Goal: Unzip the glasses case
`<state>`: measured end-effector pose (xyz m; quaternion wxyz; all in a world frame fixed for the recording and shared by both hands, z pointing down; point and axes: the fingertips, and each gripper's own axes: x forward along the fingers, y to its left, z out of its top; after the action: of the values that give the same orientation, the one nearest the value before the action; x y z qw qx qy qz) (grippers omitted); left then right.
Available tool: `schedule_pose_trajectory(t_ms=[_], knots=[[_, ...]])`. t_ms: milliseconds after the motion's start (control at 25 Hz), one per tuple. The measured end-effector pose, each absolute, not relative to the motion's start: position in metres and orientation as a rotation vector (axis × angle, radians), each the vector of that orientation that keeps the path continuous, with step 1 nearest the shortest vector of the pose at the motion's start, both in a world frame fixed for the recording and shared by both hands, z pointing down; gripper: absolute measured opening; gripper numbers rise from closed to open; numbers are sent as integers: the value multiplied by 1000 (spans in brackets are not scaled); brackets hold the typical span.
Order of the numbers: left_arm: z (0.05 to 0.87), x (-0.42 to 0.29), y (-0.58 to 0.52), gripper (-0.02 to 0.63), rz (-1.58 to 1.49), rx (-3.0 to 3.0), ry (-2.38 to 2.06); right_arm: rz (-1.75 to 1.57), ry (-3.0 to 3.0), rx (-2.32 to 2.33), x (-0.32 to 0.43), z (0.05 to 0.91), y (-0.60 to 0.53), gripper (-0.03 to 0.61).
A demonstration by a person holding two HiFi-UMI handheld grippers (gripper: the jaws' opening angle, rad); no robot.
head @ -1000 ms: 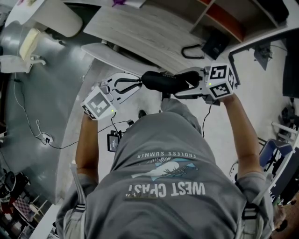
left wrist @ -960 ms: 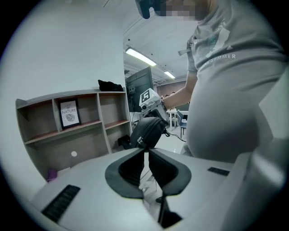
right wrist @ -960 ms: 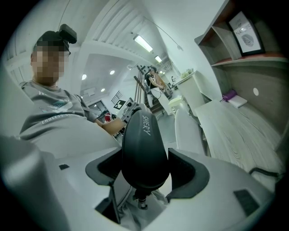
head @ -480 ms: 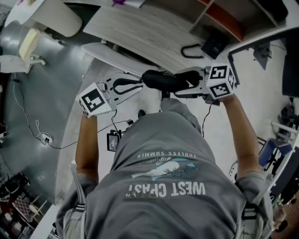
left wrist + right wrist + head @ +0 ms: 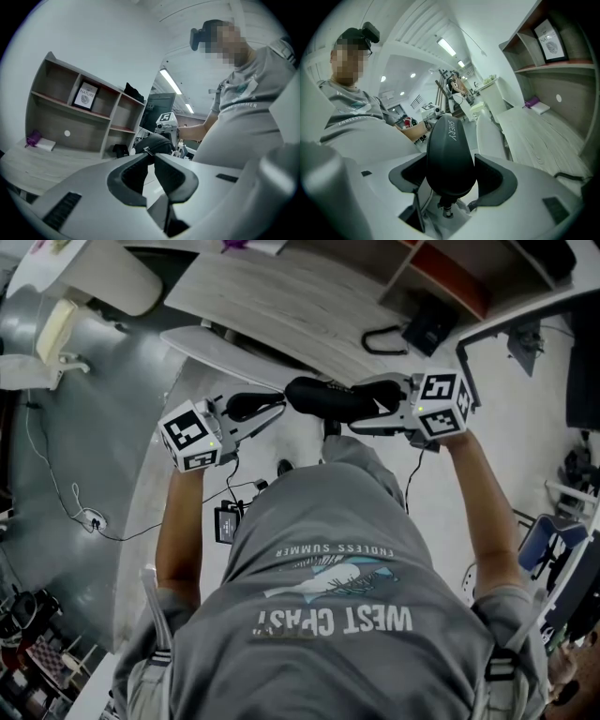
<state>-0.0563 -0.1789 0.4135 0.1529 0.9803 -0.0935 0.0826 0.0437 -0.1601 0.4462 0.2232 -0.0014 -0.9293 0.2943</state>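
Observation:
A black oval glasses case (image 5: 323,399) is held in the air in front of the person, between the two grippers. My right gripper (image 5: 370,407) is shut on the case's right end; in the right gripper view the case (image 5: 450,154) fills the gap between the pads of the right gripper (image 5: 451,159). My left gripper (image 5: 279,411) is at the case's left end. In the left gripper view its tips (image 5: 151,154) are pinched together on the small metal zipper pull (image 5: 147,151), with the case (image 5: 159,143) just beyond.
A pale wooden desk (image 5: 281,306) lies ahead, with a black object (image 5: 431,329) on it and a shelf unit (image 5: 79,117) behind. A cable (image 5: 89,517) and a small black box (image 5: 228,521) lie on the grey floor at the left.
My left gripper has rolled about its own axis, so its marker cube shows a different face, and its handle has shifted slightly. The case and right gripper have stayed put.

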Motion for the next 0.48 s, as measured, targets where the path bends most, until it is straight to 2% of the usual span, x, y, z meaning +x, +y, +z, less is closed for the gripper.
schedule_pose_trajectory(t_ms=[480], knots=[[413, -62, -191, 23, 132, 2718, -361, 802, -2570, 3, 42, 446, -159, 319]])
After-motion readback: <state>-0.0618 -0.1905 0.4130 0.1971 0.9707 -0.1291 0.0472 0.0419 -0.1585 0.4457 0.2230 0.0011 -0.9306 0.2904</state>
